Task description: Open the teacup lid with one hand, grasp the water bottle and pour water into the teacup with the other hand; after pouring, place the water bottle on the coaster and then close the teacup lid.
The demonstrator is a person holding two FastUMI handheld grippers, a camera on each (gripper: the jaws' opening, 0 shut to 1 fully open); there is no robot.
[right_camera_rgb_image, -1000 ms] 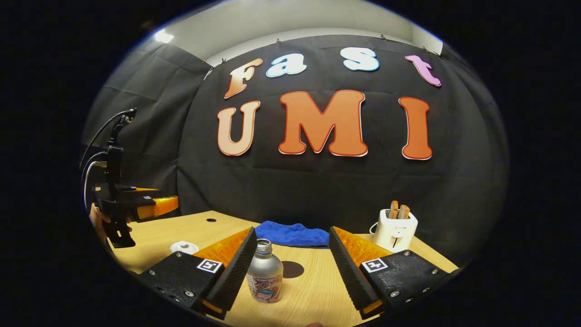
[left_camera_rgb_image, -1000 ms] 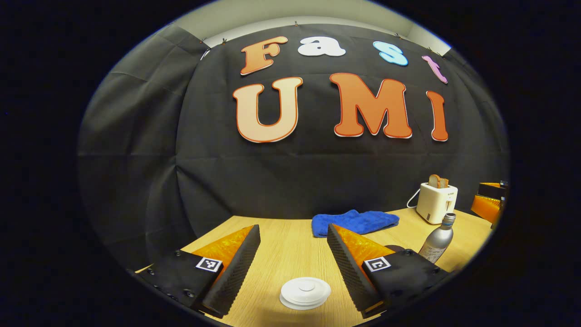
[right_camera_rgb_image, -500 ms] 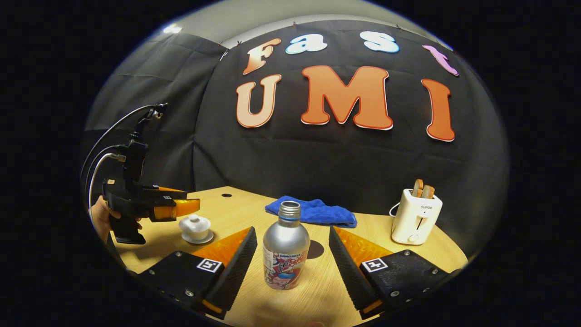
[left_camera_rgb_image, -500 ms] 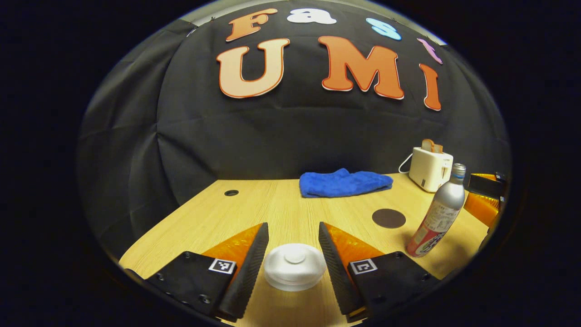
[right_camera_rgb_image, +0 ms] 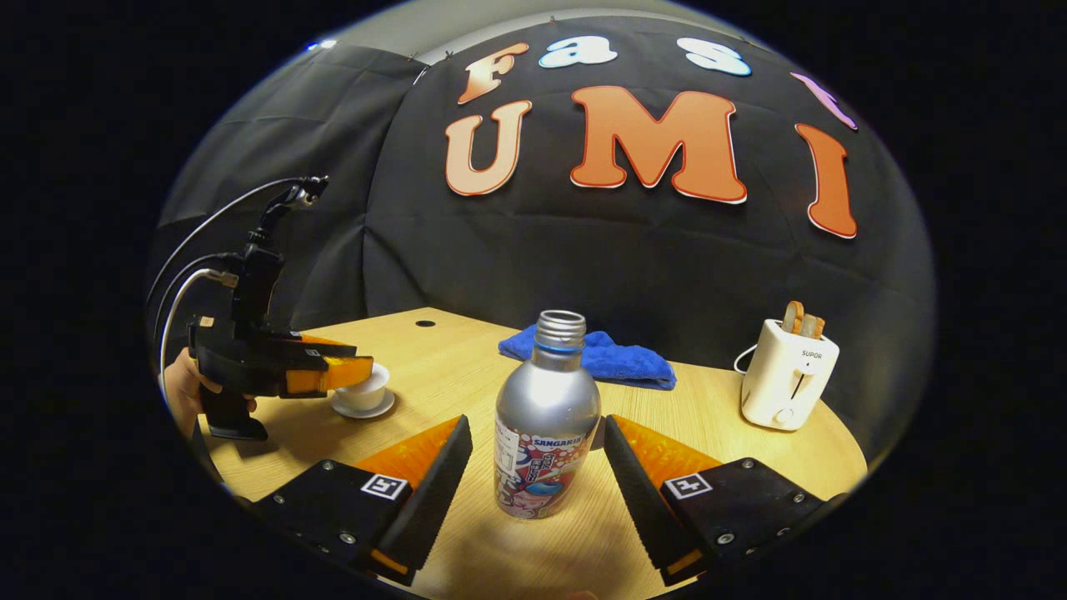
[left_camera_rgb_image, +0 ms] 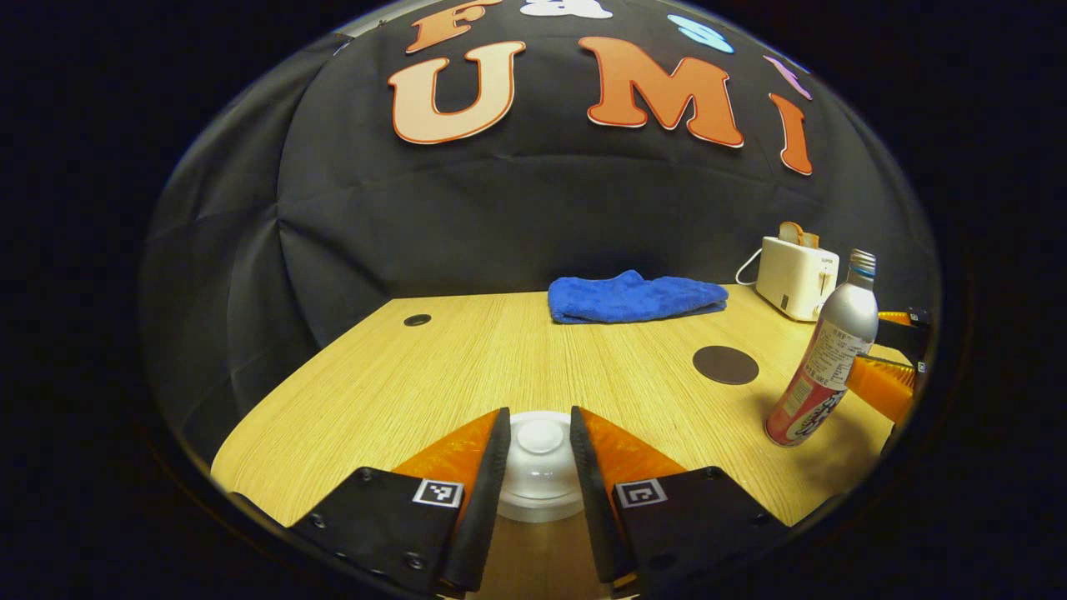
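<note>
On the desk [left_camera_rgb_image: 400,375], the left gripper [left_camera_rgb_image: 538,467] has its fingers narrowed around the teacup lid [left_camera_rgb_image: 540,436], contact unclear. Risk: an off-centre pinch could slip off the lid or drag the teacup [right_camera_rgb_image: 364,392]. Right gripper [right_camera_rgb_image: 538,479] fingers are spread wide on either side of the water bottle [right_camera_rgb_image: 546,417], not touching; closing unevenly could tip it. Coaster [left_camera_rgb_image: 725,364] lies near the bottle.

White teacup lid [left_camera_rgb_image: 540,454], blue cloth [left_camera_rgb_image: 635,296], silver bottle [right_camera_rgb_image: 546,417]

Blue towel [left_camera_rgb_image: 635,297] by the wall, white toaster [right_camera_rgb_image: 787,376] holding seemingly toast; wooden table [left_camera_rgb_image: 467,358]
</note>
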